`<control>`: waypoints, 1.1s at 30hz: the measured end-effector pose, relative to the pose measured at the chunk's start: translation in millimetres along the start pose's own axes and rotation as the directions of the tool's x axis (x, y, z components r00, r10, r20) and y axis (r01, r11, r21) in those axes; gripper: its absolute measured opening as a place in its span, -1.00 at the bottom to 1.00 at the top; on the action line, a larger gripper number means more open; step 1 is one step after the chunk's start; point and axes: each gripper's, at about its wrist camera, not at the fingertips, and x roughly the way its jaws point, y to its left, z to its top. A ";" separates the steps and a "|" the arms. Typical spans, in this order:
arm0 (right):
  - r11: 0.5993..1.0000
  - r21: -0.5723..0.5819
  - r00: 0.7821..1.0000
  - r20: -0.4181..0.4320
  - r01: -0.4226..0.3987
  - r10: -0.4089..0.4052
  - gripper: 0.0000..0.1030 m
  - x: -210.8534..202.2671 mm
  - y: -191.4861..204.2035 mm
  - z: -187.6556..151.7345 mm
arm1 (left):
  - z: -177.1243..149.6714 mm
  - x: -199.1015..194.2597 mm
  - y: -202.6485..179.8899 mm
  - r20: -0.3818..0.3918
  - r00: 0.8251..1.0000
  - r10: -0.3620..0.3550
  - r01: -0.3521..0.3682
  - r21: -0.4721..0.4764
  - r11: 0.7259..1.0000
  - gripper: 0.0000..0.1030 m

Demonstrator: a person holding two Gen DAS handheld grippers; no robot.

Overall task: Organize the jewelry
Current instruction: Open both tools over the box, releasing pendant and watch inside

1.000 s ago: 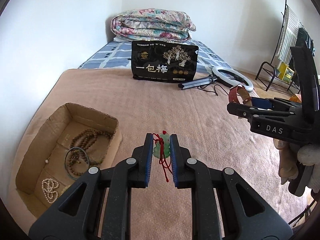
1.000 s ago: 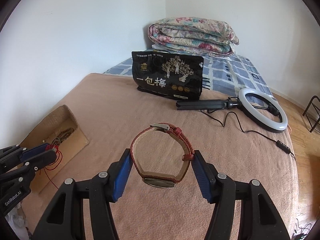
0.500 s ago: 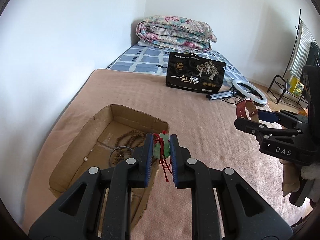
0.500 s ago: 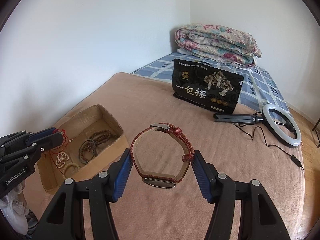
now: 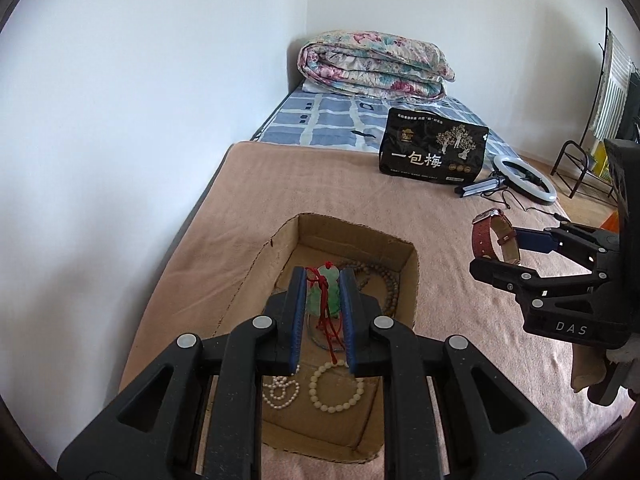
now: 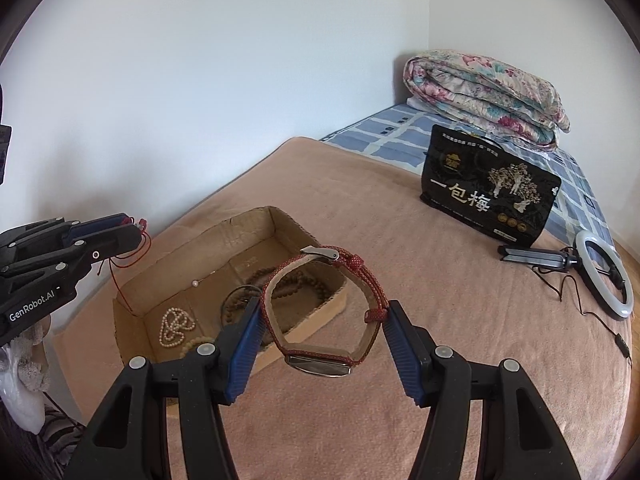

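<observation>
A tan blanket covers the near part of the bed, and on its left side sits an open cardboard box that holds bead strands and a pearl bracelet. The right gripper is clamped on a red-strapped watch, its 2 blue pads pressing the strap sides, and holds it up just right of the box; the left gripper is pinched shut on a green pendant with a red cord above the box. The watch looks light, with a stiff metal case and a springy strap loop that could slip or twist, so the strap sides near the case seem the surest hold. The pendant looks small, hard and probably brittle, its cord limp and apt to snag; gripping its flat faces suits it. Only the left wrist view looks straight down on the bracelet; only the right wrist view shows the cord dangling free outside the box's left wall.
</observation>
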 end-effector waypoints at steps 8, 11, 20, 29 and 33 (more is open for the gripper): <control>0.999 -0.011 0.998 -0.032 -0.049 0.048 0.20 25.1 33.7 0.3 | -19.4 5.7 29.6 -0.044 0.999 0.005 -0.005 0.001 1.000 -0.71; 0.998 -0.026 0.997 -0.048 -0.061 0.060 0.21 34.6 45.9 -1.9 | -27.0 10.4 36.5 -0.059 0.998 0.002 -0.002 -0.005 1.000 -0.71; 0.997 -0.048 0.995 -0.080 -0.068 0.064 0.21 59.5 65.7 -0.6 | -37.7 17.0 47.5 -0.081 0.997 -0.020 0.017 -0.034 0.999 -0.71; 0.997 -0.038 0.993 -0.100 -0.069 0.065 0.28 70.3 66.0 3.1 | -37.1 21.1 42.8 -0.097 0.995 -0.027 0.025 -0.024 0.999 -0.70; 0.998 -0.033 0.995 -0.095 -0.047 0.044 0.54 70.3 63.6 3.9 | -37.7 21.1 41.6 -0.096 0.995 -0.018 0.016 -0.026 1.000 0.02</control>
